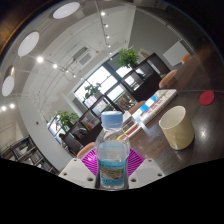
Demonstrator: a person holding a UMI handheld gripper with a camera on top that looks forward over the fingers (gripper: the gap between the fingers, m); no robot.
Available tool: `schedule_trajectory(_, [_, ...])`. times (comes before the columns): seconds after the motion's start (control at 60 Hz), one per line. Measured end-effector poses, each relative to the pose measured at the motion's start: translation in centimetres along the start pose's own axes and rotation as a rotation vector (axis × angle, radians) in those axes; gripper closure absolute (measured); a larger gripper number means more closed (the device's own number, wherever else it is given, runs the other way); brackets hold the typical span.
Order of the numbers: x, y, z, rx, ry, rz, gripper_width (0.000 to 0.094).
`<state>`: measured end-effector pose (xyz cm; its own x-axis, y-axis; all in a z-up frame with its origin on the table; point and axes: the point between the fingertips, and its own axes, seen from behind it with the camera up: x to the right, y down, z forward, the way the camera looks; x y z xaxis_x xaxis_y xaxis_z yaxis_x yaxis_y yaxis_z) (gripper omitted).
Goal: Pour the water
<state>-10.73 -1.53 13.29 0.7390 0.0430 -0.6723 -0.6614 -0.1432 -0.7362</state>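
Observation:
A clear water bottle (pixel 112 152) with a blue cap and a blue label stands upright between my fingers. My gripper (pixel 112 163) is shut on it, with the magenta pads (pixel 90 160) pressed against both sides of the label. The bottle is held up above the table. A pale cream cup (pixel 178 127) stands on the dark table (pixel 205 125), beyond the fingers and to the right of the bottle. The view is tilted, so the table slopes.
A flat card with blue patches (pixel 153 105) lies on the table behind the bottle, left of the cup. A person's hand (pixel 178 75) shows beyond the cup. A red spot (pixel 206 98) lies on the table farther right. Potted plants (pixel 127 57) and windows stand behind.

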Motion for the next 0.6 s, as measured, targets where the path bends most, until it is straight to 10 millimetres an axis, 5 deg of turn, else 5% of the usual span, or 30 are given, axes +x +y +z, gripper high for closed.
schedule_trajectory(0.35, [1.1, -7.5, 2.6, 0.172, -0.122, 0.825, 0.0611])
schedule_trajectory(0.367, [0.6, -8.0, 1.3, 0.179, -0.125, 0.862, 0.0609])
schedule_trajectory(0.6, [2.2, -10.7, 2.0, 0.286, -0.197, 1.243, 0.0606])
